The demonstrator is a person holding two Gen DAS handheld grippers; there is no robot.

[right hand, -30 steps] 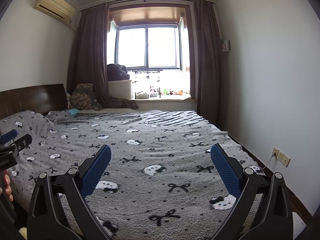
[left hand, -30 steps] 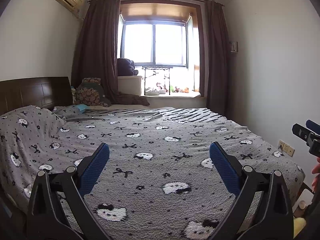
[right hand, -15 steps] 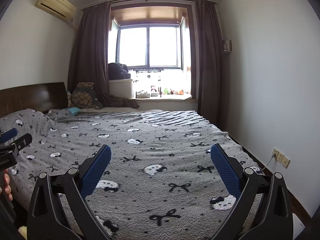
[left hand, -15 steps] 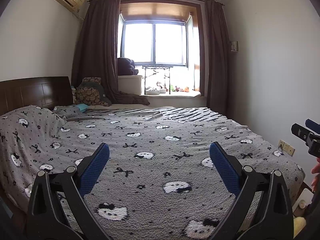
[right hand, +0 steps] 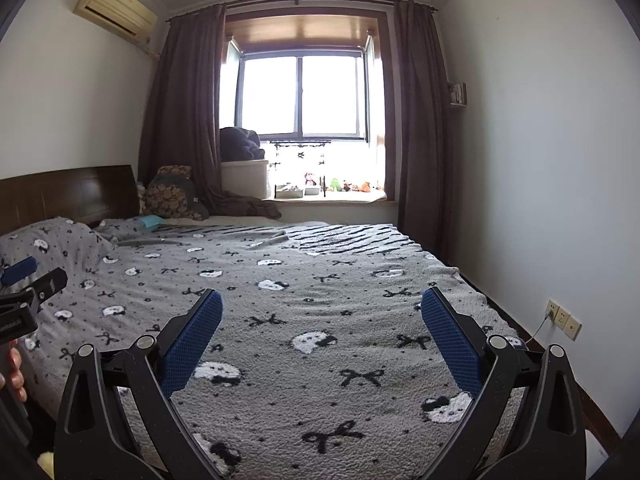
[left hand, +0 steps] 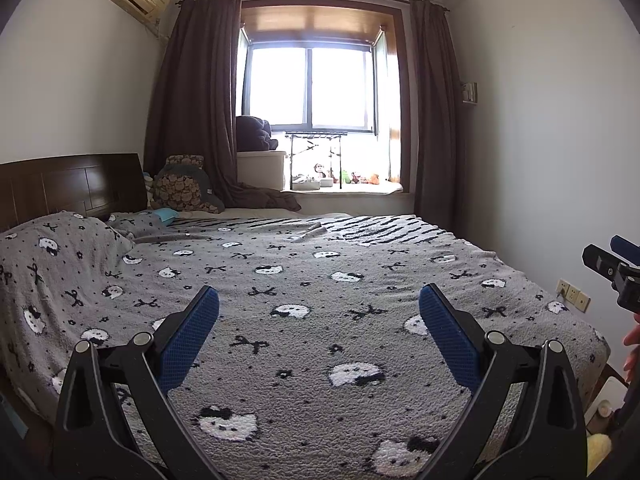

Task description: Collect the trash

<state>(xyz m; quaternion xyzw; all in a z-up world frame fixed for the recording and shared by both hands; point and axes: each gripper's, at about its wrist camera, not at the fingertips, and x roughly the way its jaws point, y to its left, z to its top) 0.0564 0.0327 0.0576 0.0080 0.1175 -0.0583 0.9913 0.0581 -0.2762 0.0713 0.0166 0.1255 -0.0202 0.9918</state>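
My left gripper (left hand: 319,300) is open and empty, held above the foot of a bed with a grey cat-and-bow blanket (left hand: 320,280). My right gripper (right hand: 322,302) is open and empty, held over the same blanket (right hand: 320,288). Each gripper shows at the edge of the other's view: the right one (left hand: 612,268) at the right edge, the left one (right hand: 28,284) at the left edge. A small light-blue item (left hand: 165,213) lies near the headboard; I cannot tell what it is. No clear trash shows on the bed.
A dark wooden headboard (left hand: 68,188) is at the left. Pillows and a patterned bag (left hand: 180,188) sit at the far corner. A windowsill (left hand: 348,188) holds small toys and a white box. White wall with sockets (right hand: 562,318) runs along the right.
Both views have shifted very slightly; the grippers stay open and hover over the bed. Nothing was taken hold of.
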